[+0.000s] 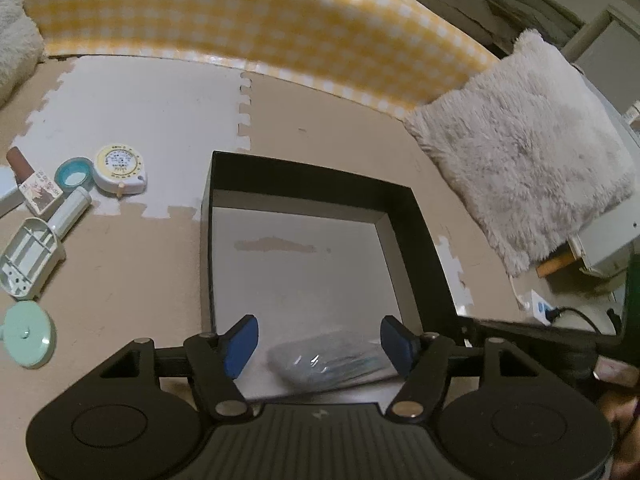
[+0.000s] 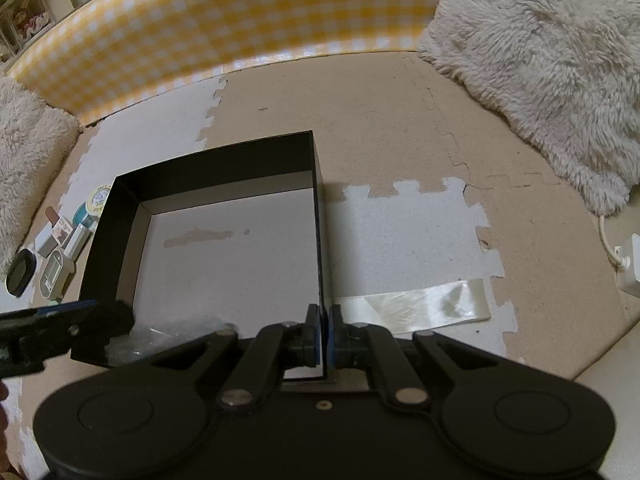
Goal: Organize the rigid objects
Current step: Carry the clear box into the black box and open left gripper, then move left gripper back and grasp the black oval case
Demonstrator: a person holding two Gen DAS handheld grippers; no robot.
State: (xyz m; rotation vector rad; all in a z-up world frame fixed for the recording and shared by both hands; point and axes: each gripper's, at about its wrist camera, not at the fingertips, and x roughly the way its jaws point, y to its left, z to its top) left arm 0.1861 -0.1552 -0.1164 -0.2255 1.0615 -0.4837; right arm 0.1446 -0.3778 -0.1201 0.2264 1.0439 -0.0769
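A black open box (image 1: 412, 216) with a white floor sits on the foam mat; it also shows in the right wrist view (image 2: 124, 196). My left gripper (image 1: 320, 344) is open above the box's near end, over a clear-wrapped packet (image 1: 332, 362) lying inside. My right gripper (image 2: 325, 336) is shut on the box's right wall (image 2: 320, 240). Left of the box lie a round tape measure (image 1: 120, 168), a teal ring (image 1: 74, 174), a white tube (image 1: 72, 210), a small carton (image 1: 42, 192), a white plastic holder (image 1: 28, 258) and a mint lid (image 1: 28, 334).
A yellow checked barrier (image 1: 260, 28) bounds the mat at the back. A fluffy cushion (image 1: 532, 168) lies right of the box, another at far left (image 2: 28, 152). A glossy strip (image 2: 416, 306) lies on the mat right of the box. A charger and cable (image 2: 628, 264) lie at right.
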